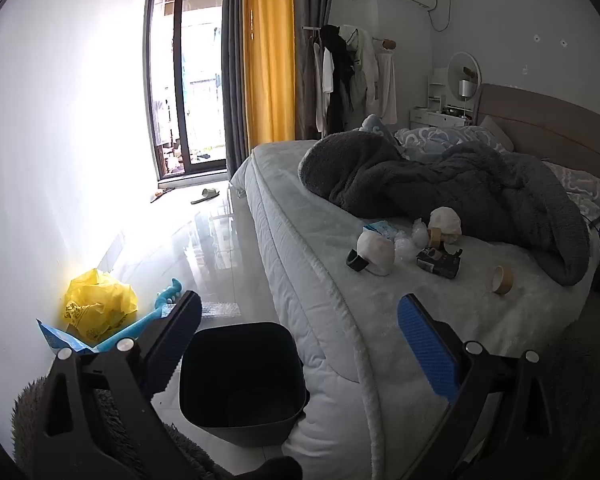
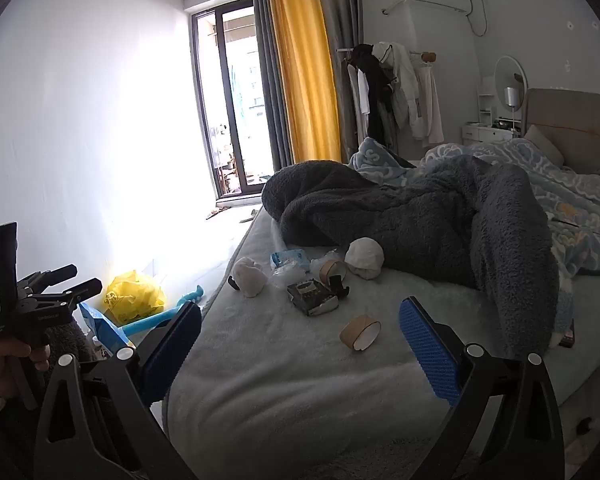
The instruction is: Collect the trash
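The left tongs [image 1: 300,332] stand nearest, jaws spread to full width with nothing between the blue ribbed pads [image 1: 428,344]. They tilt downward over the dark, square-mouthed plastic bin [image 1: 242,384], which sits on the glossy tiled floor [image 1: 204,248] touching the side of the mattress. That placement appears deliberate: the bin is just below the bed edge, so an item lifted off the bed needs only a short carry before release. The bin looks empty from this angle.

The right tongs [image 2: 300,344] are likewise fully open and hold nothing. They point across the pale fleece-covered bed [image 2: 280,380], aimed toward the trash, which suggests the collection has not yet begun.

The trash lies clustered on the bed near the folded grey plush blanket [image 2: 420,216]:
- brown cardboard tape core [image 2: 360,332], lying on its side, nearest the right tongs and apart from the rest;
- crushed dark carton [image 2: 312,296];
- two white wadded paper balls [image 2: 364,258], [image 2: 250,278];
- second cardboard core [image 2: 332,270];
- crumpled clear plastic [image 2: 288,274].

A crumpled yellow plastic bag [image 1: 98,304] and a light-blue plastic tool [image 1: 140,326] lie on the floor by the wall, beyond the bin.

A person's hand [image 2: 8,364] grips the left tongs' handle.
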Demonstrator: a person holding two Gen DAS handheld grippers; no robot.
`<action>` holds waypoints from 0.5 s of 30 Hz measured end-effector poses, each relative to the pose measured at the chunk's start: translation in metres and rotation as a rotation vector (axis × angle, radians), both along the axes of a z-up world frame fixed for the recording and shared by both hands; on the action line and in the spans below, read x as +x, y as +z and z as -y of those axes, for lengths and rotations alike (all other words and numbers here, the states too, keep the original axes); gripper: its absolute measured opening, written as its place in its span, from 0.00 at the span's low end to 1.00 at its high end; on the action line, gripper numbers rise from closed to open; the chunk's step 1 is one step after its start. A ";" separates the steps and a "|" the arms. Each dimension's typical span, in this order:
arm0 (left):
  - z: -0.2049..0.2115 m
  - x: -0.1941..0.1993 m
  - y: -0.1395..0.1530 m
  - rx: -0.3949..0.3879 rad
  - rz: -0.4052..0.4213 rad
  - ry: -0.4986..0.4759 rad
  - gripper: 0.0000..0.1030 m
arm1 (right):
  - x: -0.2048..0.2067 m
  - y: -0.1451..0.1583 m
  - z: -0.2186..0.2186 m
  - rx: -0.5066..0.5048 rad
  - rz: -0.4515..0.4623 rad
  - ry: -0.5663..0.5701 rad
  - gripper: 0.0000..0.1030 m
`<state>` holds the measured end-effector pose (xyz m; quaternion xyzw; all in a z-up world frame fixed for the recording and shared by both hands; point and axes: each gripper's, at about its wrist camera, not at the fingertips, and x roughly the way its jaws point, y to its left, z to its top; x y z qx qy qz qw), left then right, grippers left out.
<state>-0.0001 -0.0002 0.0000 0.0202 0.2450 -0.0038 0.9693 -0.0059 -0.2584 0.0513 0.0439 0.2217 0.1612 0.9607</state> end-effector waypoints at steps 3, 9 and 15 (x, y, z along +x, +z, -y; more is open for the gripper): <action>0.000 0.000 0.000 -0.004 -0.002 -0.001 0.97 | 0.000 0.000 0.000 0.001 0.000 0.000 0.97; 0.000 0.000 0.000 -0.007 -0.003 -0.001 0.97 | 0.001 0.000 -0.001 0.000 -0.001 0.000 0.97; 0.000 0.000 0.000 -0.008 -0.004 -0.001 0.97 | 0.001 -0.001 -0.001 0.003 -0.003 0.000 0.97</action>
